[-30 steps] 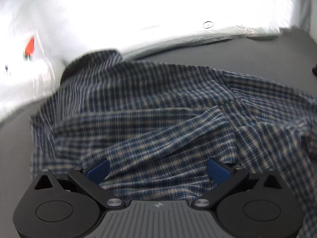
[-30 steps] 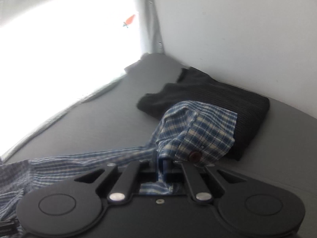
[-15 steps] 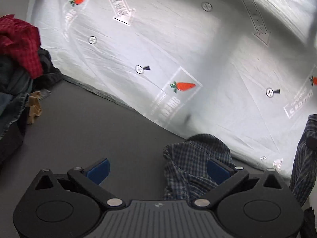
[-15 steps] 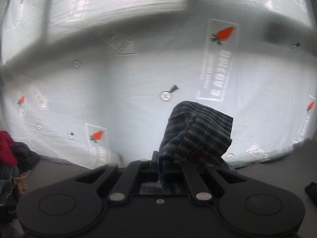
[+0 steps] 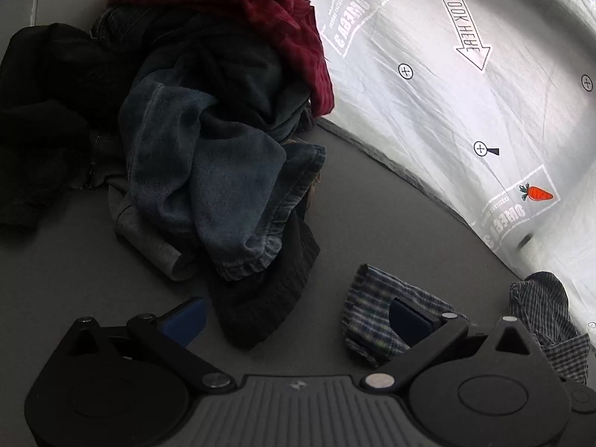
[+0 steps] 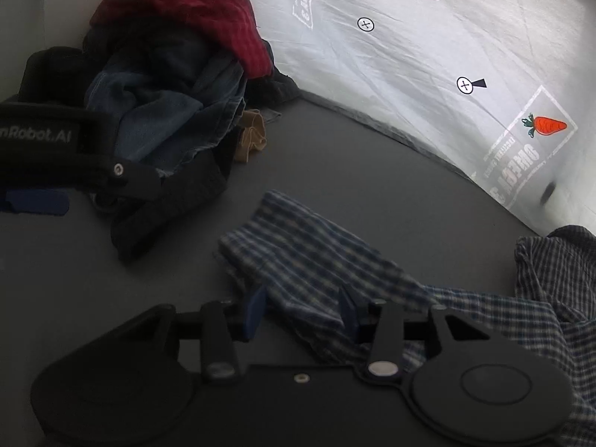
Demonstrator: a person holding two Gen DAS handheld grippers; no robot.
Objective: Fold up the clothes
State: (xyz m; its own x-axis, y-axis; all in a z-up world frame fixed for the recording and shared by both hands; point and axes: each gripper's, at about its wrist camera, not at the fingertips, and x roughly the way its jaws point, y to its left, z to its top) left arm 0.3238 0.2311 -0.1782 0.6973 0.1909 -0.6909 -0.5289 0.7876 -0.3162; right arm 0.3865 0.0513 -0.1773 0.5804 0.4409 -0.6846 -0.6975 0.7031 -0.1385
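Note:
A blue plaid shirt lies on the grey surface. Its sleeve (image 6: pixel 298 257) stretches out toward the clothes pile, and the body (image 6: pixel 540 298) is bunched at the right. My right gripper (image 6: pixel 301 309) is low over the sleeve with its jaws opening; the cloth lies loose between the blue pads (image 6: pixel 255 311). My left gripper (image 5: pixel 294 316) stands open beside the sleeve's cuff (image 5: pixel 367 309), which lies against its right finger (image 5: pixel 409 320). Nothing is pinched between its pads.
A heap of unfolded clothes (image 5: pixel 208 141), with a red garment (image 5: pixel 268 11) on top and denim and dark pieces below, sits at the left. A white printed sheet (image 5: pixel 465 111) rises along the right edge. Bare grey surface (image 5: pixel 372 216) lies between them.
Both views have swung from the sheet to the clothes heap. The right jaws, earlier shut on the plaid cuff, have parted and the sleeve now lies on the surface. The left jaws stay open.

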